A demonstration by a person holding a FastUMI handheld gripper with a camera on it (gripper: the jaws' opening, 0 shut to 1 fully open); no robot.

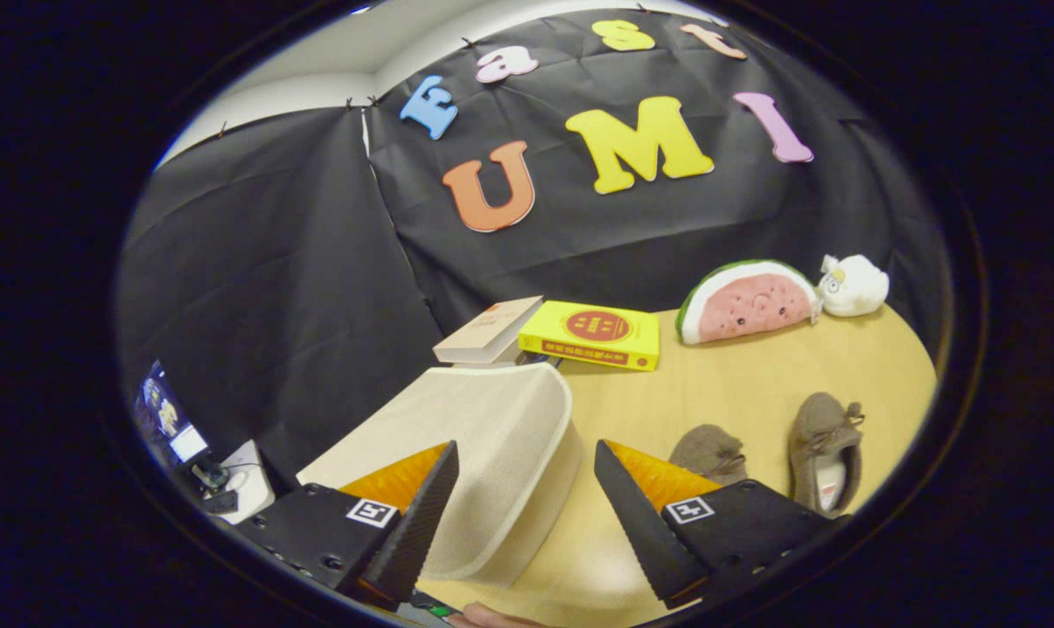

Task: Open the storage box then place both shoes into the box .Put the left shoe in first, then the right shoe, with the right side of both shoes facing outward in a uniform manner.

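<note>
A cream-white storage box (pixel 483 445) with a closed lid sits on the wooden table (pixel 754 384), just ahead of my fingers and partly between them. My gripper (pixel 523 497) is open, hovering above the box's near right corner, touching nothing. Two brown-grey shoes lie to the right of the box. One shoe (pixel 708 453) is partly hidden behind my right finger (pixel 640 515). The other shoe (pixel 826 453) lies further right with its opening and pale insole facing up.
Beyond the box lie a pale book (pixel 488 331) and a yellow book (pixel 592 334). A watermelon-slice plush (pixel 745 303) and a small white plush (pixel 854 285) rest at the table's far edge. A screen and small devices (pixel 195 453) stand to the left, off the table.
</note>
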